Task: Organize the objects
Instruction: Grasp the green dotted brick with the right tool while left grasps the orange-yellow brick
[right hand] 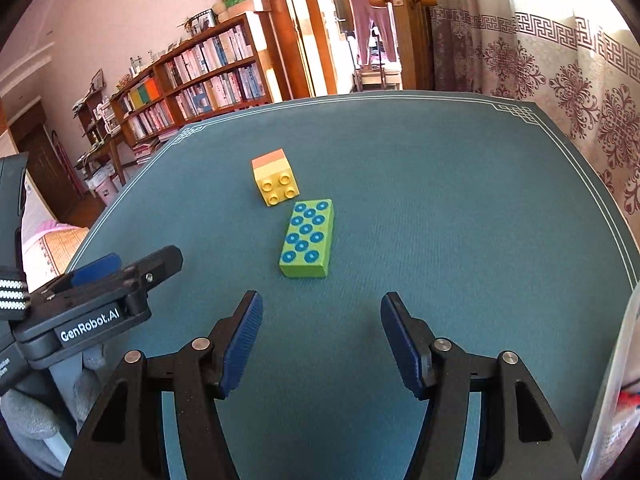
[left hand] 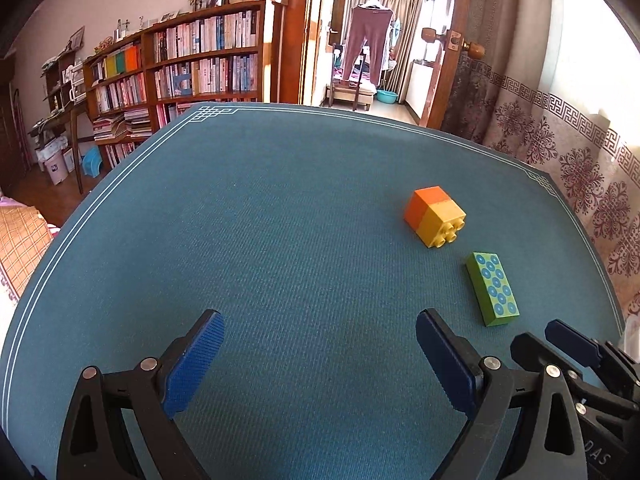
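Observation:
A green block with blue rings (right hand: pixel 307 239) lies flat on the blue mat (right hand: pixel 440 200). Just beyond it lies a yellow-and-orange studded brick (right hand: pixel 275 182) on its side, studs facing me. My right gripper (right hand: pixel 321 322) is open and empty, a short way before the green block. In the left wrist view the green block (left hand: pixel 492 289) and the brick (left hand: pixel 435 216) are to the right. My left gripper (left hand: pixel 320 340) is open and empty over bare mat. The right gripper (left hand: pixel 572 344) shows at the lower right there; the left gripper (right hand: pixel 120 272) shows at the left in the right wrist view.
The mat's white-lined edge (left hand: pixel 120 184) curves round the table. A patterned curtain (right hand: pixel 560 60) hangs at the right. Bookshelves (left hand: pixel 192 64) and an open doorway (left hand: pixel 368 40) stand beyond the table. A clear plastic bag (right hand: pixel 624 380) is at the right edge.

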The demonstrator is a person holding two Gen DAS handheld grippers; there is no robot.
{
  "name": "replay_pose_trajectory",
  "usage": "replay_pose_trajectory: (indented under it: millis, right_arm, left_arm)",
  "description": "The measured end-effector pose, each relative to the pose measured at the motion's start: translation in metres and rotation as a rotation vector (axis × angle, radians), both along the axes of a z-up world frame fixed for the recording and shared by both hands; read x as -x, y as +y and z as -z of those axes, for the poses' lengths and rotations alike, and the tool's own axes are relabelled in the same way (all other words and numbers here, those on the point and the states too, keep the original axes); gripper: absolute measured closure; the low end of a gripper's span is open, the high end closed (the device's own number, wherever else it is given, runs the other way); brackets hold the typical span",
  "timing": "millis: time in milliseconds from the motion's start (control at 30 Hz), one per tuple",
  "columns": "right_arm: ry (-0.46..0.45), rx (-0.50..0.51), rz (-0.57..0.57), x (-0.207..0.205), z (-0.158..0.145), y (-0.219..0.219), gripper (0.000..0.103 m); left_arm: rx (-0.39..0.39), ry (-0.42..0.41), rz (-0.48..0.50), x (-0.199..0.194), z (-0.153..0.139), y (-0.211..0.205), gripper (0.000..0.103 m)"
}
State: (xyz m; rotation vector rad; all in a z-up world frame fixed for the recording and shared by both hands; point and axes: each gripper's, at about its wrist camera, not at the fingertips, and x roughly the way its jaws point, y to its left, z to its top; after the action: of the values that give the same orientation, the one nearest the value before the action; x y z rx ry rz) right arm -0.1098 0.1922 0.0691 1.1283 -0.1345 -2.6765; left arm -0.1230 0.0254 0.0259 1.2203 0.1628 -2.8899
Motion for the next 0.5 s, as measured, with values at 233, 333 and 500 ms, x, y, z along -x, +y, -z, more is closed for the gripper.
replay_pose_trajectory:
  millis: [233,333,500]
  right_arm:
    - [-0.014,-0.029,-0.008,0.036,0.005,-0.016,0.054]
    - [-0.036,-0.023,-0.006,0.049,0.010,-0.017,0.059]
    - [-0.029,-0.043,-0.008,0.061,0.010,-0.021,0.068]
  left_arm:
    - [-0.016,-0.012,-0.030,0.000,0.002,-0.008,0.004]
    - [-0.017,-0.018,-0.037,0.001,0.004,-0.010,0.004]
    - [-0.004,-0.022,-0.028,0.002,0.006,-0.006,0.004]
